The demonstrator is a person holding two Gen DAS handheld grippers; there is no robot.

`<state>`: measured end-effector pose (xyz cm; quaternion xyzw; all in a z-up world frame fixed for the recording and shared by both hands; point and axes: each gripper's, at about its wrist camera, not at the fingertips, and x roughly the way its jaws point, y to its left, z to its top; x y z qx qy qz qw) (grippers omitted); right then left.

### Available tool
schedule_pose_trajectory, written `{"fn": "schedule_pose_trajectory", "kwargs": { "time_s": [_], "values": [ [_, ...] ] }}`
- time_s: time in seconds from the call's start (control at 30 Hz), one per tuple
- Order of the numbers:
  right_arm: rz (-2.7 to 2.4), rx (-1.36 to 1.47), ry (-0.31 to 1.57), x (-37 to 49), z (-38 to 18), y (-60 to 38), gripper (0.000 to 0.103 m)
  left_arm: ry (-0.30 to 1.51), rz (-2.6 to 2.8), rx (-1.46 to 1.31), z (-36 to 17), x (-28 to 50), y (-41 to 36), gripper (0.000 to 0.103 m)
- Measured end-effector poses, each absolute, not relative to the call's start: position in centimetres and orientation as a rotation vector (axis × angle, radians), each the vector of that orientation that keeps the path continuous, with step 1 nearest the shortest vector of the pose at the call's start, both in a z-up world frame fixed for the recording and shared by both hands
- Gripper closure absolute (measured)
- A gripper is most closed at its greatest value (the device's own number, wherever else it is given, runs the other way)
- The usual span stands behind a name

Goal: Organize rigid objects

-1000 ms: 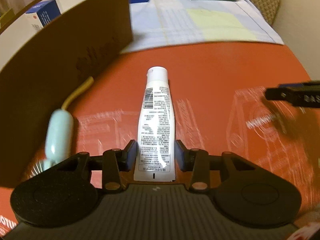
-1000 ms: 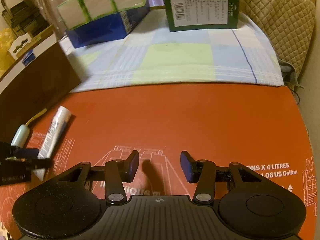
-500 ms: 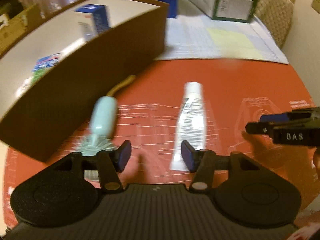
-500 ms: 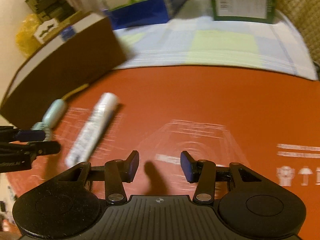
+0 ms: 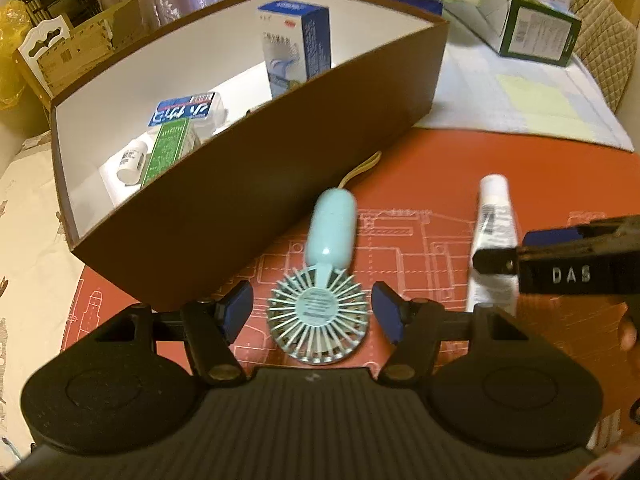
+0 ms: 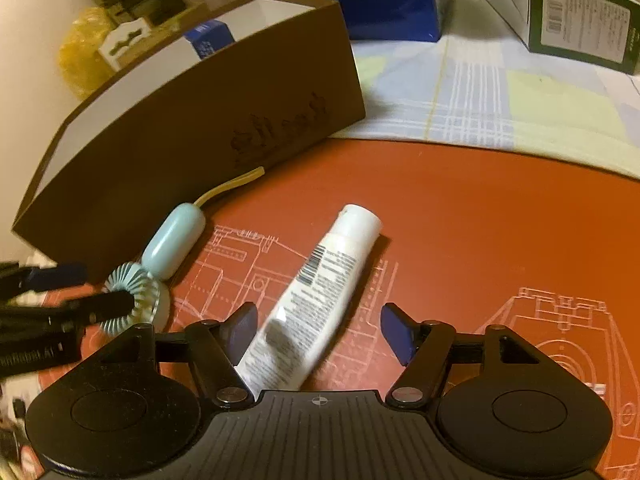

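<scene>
A light-blue handheld fan [image 5: 320, 308] with a yellow strap lies on the red mat beside the brown box [image 5: 280, 168]. My left gripper [image 5: 312, 310] is open, with the fan's round head between its fingers. A white tube [image 6: 312, 296] lies on the mat to the fan's right. My right gripper [image 6: 318, 326] is open, with the tube's flat end between its fingers, nearer the left one. The fan [image 6: 160, 264] and the left gripper also show at the left of the right wrist view. The tube [image 5: 494, 232] and the right gripper show in the left wrist view.
The brown box holds a blue-and-white carton [image 5: 296, 44], a flat packet [image 5: 180, 120] and a small white bottle [image 5: 130, 160]. A checked cloth [image 6: 500, 108] covers the far table, with green [image 6: 576, 16] and blue [image 6: 392, 12] boxes behind. The red mat [image 6: 480, 220] stretches right.
My left gripper has left the tube and moved left to the fan. My right gripper has moved left to the tube. Both stay open.
</scene>
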<state>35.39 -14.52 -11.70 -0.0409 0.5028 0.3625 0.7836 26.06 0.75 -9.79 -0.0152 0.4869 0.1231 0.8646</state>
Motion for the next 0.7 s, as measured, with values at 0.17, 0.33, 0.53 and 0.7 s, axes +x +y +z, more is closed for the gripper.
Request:
{"fn": "schedule_pose_trajectory", "kwargs": {
  "time_s": [0.17,0.33,0.53,0.7],
  "values": [
    [0.704,-0.094,1.052,35.3,-11.9,-12.8,0.037,1.027,0.246,-0.031,-10.6,26.6,1.3,0.039],
    [0.64,-0.158,1.014,35.1,-12.0,-11.4,0.038,1.044,0.229,-0.022,-11.3,27.0,1.4,0.04],
    [0.678,-0.278,0.953,34.1,-12.3,-10.9,0.059,1.055,0.212,-0.038,-11.7,26.9,1.7,0.043],
    [0.801,-0.368,0.917,32.8,-12.5,-11.4,0.067,1.054,0.207,-0.039,-11.6,26.4,1.5,0.043]
  ]
}}
